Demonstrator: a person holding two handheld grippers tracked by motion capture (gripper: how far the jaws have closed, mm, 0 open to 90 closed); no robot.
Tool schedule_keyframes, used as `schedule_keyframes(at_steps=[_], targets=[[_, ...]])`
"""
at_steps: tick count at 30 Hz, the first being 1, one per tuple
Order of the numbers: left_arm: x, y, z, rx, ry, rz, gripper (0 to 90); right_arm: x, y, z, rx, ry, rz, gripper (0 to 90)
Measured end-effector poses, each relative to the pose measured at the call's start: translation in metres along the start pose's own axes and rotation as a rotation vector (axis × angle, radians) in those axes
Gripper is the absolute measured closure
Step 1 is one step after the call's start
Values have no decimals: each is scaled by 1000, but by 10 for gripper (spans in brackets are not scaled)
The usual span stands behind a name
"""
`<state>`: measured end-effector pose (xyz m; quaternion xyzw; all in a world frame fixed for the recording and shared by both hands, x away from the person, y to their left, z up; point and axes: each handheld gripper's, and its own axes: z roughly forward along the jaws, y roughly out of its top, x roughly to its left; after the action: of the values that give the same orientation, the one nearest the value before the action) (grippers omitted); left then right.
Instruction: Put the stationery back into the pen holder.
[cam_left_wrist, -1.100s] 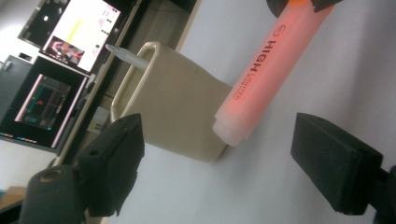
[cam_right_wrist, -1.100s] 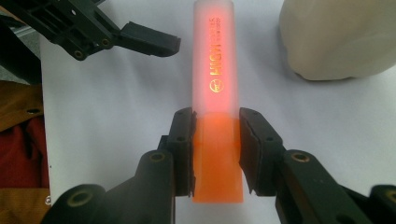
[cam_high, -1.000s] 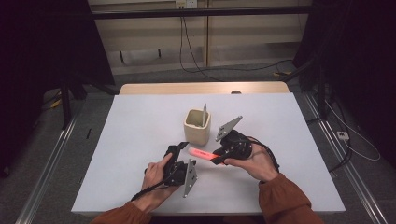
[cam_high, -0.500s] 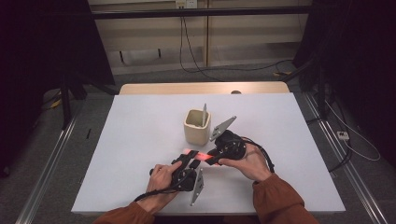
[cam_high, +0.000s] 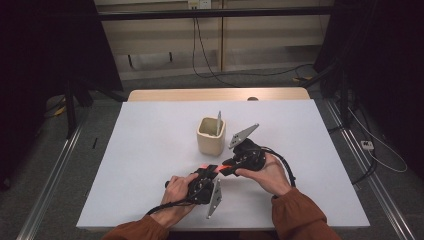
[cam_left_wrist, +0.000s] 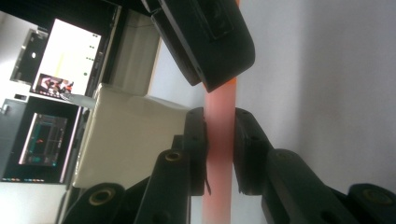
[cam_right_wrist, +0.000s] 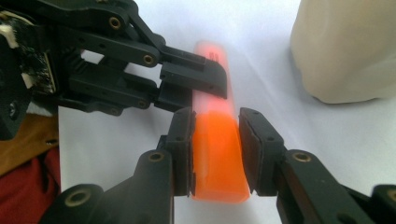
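The orange bar (cam_right_wrist: 218, 154) is clamped by the right gripper (cam_right_wrist: 215, 154) and the just-closed left gripper (cam_left_wrist: 219, 154) (opposing grips); it could be twisted loose near the beige cup (cam_high: 211, 135).

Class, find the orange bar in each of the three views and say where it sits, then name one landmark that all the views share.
High view: the orange bar lies low and centre, bridging the left gripper and right gripper.
Left gripper view: the bar runs upright through the middle, pinched between the jaws.
Right gripper view: the bar sits centre, clamped between the jaws.
Shared landmark: the cream cup, also at and.
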<state>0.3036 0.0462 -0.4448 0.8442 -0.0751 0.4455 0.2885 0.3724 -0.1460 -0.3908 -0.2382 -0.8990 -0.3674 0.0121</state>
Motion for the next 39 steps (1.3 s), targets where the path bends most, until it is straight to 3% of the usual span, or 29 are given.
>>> schedule_keyframes(at_steps=[2, 5, 6, 10, 14, 15, 18, 23, 29, 33, 39], targets=[[3, -2, 0, -4, -14, -31, 779, -1, -3, -2, -26, -7, 21, 569], [9, -5, -1, -13, -32, -113, 779, -1, -7, -6, -59, -39, 29, 461], [10, -7, -1, -20, -46, -167, 778, -1, -9, -8, -73, -48, 32, 432], [19, -14, -1, -62, -64, -309, 778, -1, -15, -16, -138, -123, 34, 297], [30, -21, -5, -98, -92, -467, 778, -1, -25, -22, -194, -191, 68, 146], [33, -22, -6, -109, -104, -511, 778, 0, -27, -22, -198, -231, 76, 105], [42, -28, -8, -142, -127, -635, 778, 1, -35, -24, -219, -331, 93, 97], [54, -38, -10, -184, -190, -810, 778, -3, -50, -28, -274, -362, 166, 84], [75, -47, -16, -210, -200, -920, 778, 1, -69, -31, -317, -435, 189, 84], [90, -48, -16, -212, -197, -964, 777, 5, -83, -35, -352, -468, 198, 78], [114, -47, -14, -234, -180, -1035, 777, 5, -105, -42, -357, -486, 225, 69]])
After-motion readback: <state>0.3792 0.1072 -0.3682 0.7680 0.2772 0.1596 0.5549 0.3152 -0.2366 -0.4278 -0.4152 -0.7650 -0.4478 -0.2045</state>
